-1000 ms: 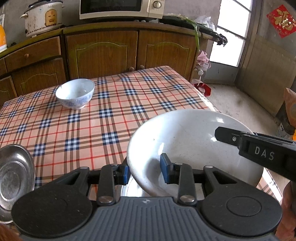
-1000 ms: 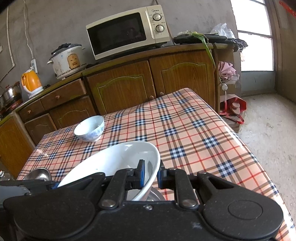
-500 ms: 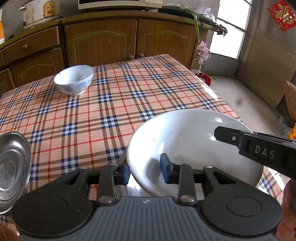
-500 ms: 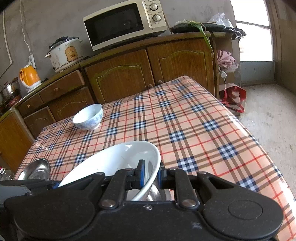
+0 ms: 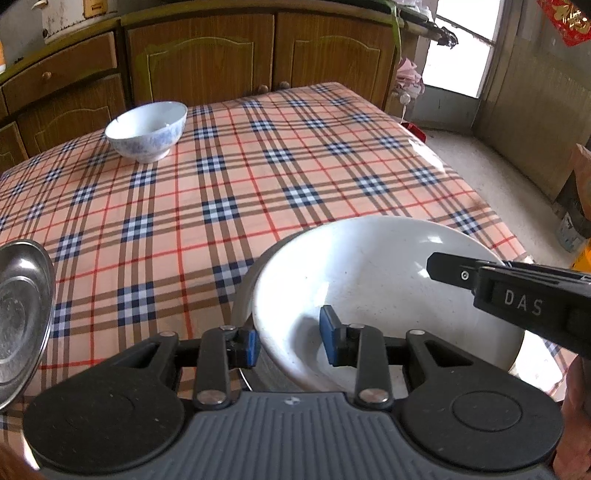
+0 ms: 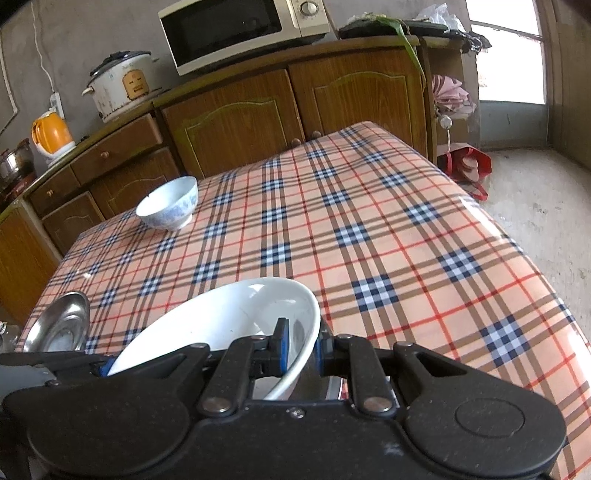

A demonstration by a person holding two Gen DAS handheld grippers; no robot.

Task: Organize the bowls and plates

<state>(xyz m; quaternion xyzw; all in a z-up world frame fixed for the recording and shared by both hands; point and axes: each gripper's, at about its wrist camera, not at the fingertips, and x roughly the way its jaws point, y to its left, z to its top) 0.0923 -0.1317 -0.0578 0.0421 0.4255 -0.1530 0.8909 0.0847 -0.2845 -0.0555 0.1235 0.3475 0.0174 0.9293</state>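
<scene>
At the near edge of the counter, which is covered with a plaid cloth, a large white bowl is held tilted by both tools. The left hand-held gripper straddles the bowl's near rim, one blue pad outside the wall and one inside, and grips it there. The right hand-held gripper is closed almost fully on the opposite rim, its blue pads pressing the thin wall from both sides; in the left wrist view its black body enters from the right, over the bowl. A metal vessel sits directly beneath the white bowl, only a grey edge showing; whether the two touch cannot be determined. A stainless steel plate lies at the counter's left edge, apart from the bowl. A small white bowl with blue pattern stands upright at the far left of the counter, well apart. Behind it are wooden cabinets bearing a microwave, a rice cooker and an orange kettle.
</scene>
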